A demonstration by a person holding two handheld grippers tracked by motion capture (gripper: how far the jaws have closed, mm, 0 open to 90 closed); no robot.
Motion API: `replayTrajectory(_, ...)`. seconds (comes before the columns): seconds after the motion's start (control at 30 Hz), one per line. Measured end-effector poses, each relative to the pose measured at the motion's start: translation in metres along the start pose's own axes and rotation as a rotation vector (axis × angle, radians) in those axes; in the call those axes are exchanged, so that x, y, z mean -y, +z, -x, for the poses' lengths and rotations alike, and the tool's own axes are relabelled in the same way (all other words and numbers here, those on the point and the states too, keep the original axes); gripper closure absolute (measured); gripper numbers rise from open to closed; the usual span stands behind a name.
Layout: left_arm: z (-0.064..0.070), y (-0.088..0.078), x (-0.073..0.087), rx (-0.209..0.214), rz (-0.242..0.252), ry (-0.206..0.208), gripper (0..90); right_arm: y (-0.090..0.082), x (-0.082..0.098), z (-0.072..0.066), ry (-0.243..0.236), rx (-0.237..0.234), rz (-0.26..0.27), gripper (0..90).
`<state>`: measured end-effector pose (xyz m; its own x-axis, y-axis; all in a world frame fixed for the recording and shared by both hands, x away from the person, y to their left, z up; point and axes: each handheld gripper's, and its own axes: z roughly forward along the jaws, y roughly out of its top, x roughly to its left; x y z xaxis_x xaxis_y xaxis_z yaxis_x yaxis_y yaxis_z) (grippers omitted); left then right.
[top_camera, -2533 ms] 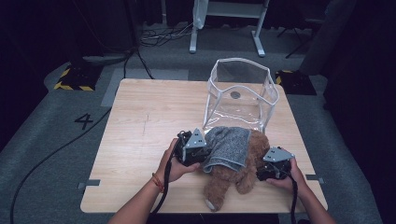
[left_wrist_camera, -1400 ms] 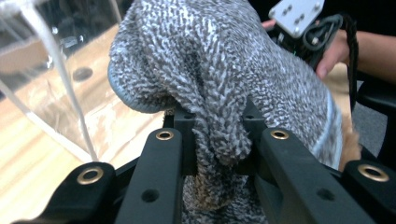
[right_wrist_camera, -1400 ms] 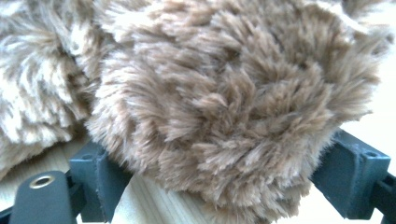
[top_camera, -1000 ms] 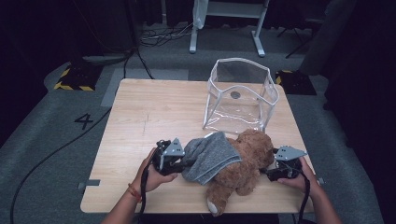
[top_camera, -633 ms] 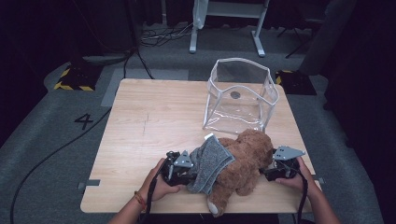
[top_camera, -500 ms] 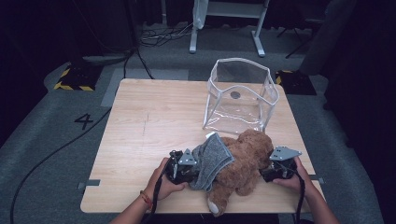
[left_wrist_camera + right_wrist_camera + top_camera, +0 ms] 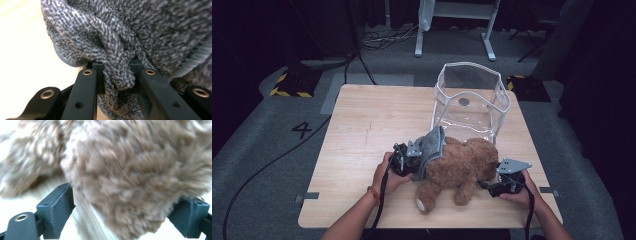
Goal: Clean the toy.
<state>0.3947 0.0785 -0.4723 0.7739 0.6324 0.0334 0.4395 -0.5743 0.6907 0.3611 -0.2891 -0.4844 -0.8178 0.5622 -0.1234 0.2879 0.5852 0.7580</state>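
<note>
Your left gripper [image 7: 411, 159] is clamped on a bunched fold of the grey knitted garment [image 7: 430, 148]. In the left gripper view the two black jaws stand close together with a twisted roll of the knit [image 7: 117, 72] pinched between the pads, and more of the fabric drapes above and to the right of the jaws. Your left hand [image 7: 387, 172] holds that gripper just beside the teddy bear's back, on the side away from your right hand.

The brown teddy bear [image 7: 462, 167] lies on its side on the wooden table [image 7: 362, 120]. Take the bear as the reference for every position below. The grey garment sits on the bear's upper body, at the end nearest your left gripper, and one edge of it stands up above the fur. The bear's legs point toward the near edge of the table.

Your right gripper [image 7: 493, 186] is at the opposite side of the bear, touching its fur at the lower right. In the right gripper view a thick furry part of the bear [image 7: 135, 187] fills the space between the two jaws, and the fur meets the pads on both sides. The jaws stand wide around it; whether they press firmly cannot be told. Your right hand [image 7: 519, 190] holds the gripper body just beyond the bear.

The clear plastic bag [image 7: 471, 100] with white edging stands upright and open-topped just behind the bear, close to its upper side.
</note>
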Motion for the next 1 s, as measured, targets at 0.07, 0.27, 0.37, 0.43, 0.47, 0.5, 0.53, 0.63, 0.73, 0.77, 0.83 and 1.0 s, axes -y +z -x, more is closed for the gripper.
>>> replayTrajectory(0.07, -0.011, 0.0, -0.003, -0.003, 0.002, -0.026, 75.7, 0.0, -0.001, -0.003, -0.011, -0.011, 0.005, 15.7)
replayTrajectory(0.27, -0.03, -0.023, 0.0, 0.02, 0.08, -0.067, 76.2, -0.006, -0.003, -0.002, -0.018, -0.043, 0.043, 24.2)
replayTrajectory(0.37, -0.026, -0.047, -0.002, 0.061, 0.142, -0.05, 76.3, -0.007, -0.002, -0.001, -0.012, -0.049, 0.047, 24.5)
replayTrajectory(0.43, -0.015, -0.069, -0.014, 0.117, 0.2, -0.002, 76.3, -0.007, -0.002, -0.001, -0.014, -0.047, 0.045, 24.5)
replayTrajectory(0.47, -0.01, -0.075, -0.02, 0.125, 0.22, 0.017, 76.3, -0.007, -0.002, -0.002, -0.015, -0.044, 0.041, 24.2)
replayTrajectory(0.5, -0.01, -0.075, -0.02, 0.125, 0.22, 0.017, 76.2, -0.006, -0.003, -0.002, -0.02, -0.04, 0.038, 24.1)
replayTrajectory(0.53, -0.004, -0.081, -0.027, 0.13, 0.238, 0.036, 76.2, -0.006, -0.003, -0.002, -0.02, -0.038, 0.039, 24.1)
replayTrajectory(0.63, 0.016, -0.099, -0.05, 0.161, 0.299, 0.112, 76.2, -0.006, -0.003, -0.002, -0.018, -0.038, 0.042, 24.1)
replayTrajectory(0.73, 0.04, -0.113, -0.07, 0.212, 0.35, 0.187, 76.3, -0.007, -0.003, -0.001, -0.015, -0.038, 0.047, 24.1)
replayTrajectory(0.77, 0.049, -0.117, -0.076, 0.229, 0.356, 0.224, 76.3, -0.007, -0.003, -0.001, -0.015, -0.038, 0.047, 24.1)
replayTrajectory(0.83, 0.069, -0.12, -0.085, 0.27, 0.354, 0.283, 76.3, -0.007, -0.003, -0.001, -0.016, -0.04, 0.046, 24.2)
replayTrajectory(1.0, 0.101, -0.108, -0.09, 0.341, 0.307, 0.351, 76.3, -0.008, -0.002, -0.001, -0.022, -0.036, 0.043, 24.2)
